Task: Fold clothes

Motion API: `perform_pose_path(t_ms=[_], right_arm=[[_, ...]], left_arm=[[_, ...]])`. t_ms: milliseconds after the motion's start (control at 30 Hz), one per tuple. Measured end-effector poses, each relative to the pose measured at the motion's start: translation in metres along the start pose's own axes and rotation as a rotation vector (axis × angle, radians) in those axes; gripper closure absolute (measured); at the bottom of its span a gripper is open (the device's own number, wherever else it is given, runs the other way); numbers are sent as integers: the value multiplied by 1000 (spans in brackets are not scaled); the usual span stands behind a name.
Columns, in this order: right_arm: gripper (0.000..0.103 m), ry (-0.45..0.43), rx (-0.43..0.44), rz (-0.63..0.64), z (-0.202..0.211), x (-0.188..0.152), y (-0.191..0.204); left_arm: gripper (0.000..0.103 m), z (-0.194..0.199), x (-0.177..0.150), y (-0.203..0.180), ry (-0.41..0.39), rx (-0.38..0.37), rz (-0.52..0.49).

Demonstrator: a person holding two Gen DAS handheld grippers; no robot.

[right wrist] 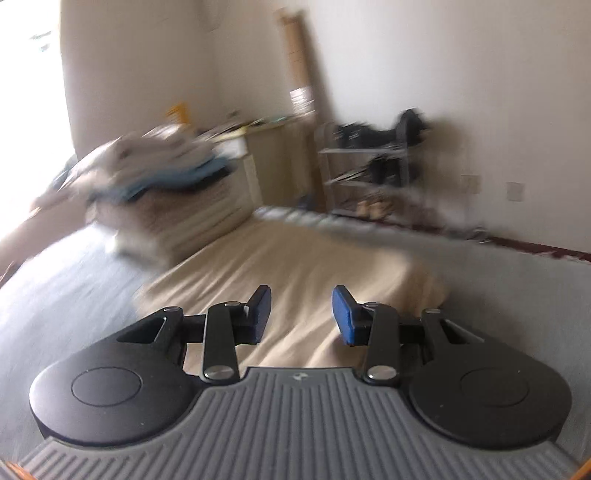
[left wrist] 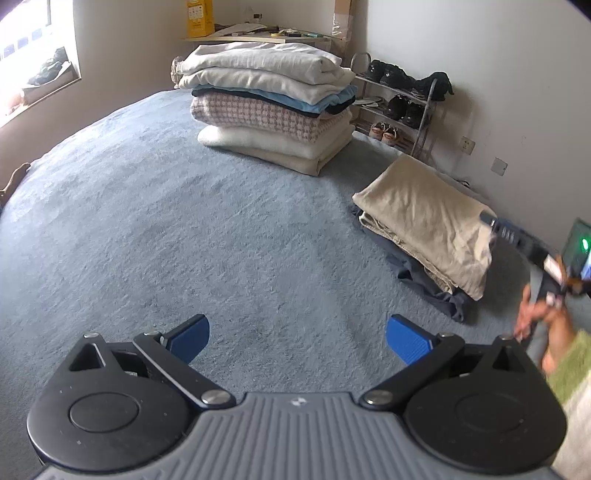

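Observation:
A folded beige garment (left wrist: 428,218) lies on the blue bed cover (left wrist: 207,236) at the right, on top of a dark blue garment (left wrist: 428,277). My left gripper (left wrist: 297,338) hovers wide open over bare cover, left of and nearer than that pile, nothing between its blue pads. In the left wrist view the right gripper (left wrist: 491,221) reaches the beige garment's right edge, held by a hand (left wrist: 543,317). The right wrist view is blurred: my right gripper (right wrist: 301,314) is open just above the beige garment (right wrist: 295,266), holding nothing.
A tall stack of folded clothes and blankets (left wrist: 273,107) stands at the far side of the bed. Behind it are a desk (left wrist: 258,35) and a metal shoe rack (left wrist: 399,103) against the wall. A window (left wrist: 33,55) is at the left.

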State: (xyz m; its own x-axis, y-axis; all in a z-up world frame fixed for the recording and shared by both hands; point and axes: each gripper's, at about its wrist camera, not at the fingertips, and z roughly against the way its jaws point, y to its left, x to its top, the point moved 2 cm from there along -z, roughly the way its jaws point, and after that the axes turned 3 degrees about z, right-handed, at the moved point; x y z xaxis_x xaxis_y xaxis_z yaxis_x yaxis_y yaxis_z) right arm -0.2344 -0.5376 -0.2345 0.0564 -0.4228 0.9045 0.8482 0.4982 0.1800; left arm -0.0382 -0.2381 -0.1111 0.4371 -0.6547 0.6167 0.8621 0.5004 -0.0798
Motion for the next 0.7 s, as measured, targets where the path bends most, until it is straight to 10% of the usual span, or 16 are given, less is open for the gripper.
perform_pose_path(t_ms=[200, 467, 700], right_arm=[[67, 196, -78, -176, -75, -8, -56], [67, 63, -39, -200, -54, 31, -57], [69, 153, -51, -345, -96, 33, -55]], left_arm=[[0, -4, -1, -1, 8, 6, -9], [0, -19, 5, 5, 23, 2, 12], [0, -32, 8, 7, 45, -6, 24]])
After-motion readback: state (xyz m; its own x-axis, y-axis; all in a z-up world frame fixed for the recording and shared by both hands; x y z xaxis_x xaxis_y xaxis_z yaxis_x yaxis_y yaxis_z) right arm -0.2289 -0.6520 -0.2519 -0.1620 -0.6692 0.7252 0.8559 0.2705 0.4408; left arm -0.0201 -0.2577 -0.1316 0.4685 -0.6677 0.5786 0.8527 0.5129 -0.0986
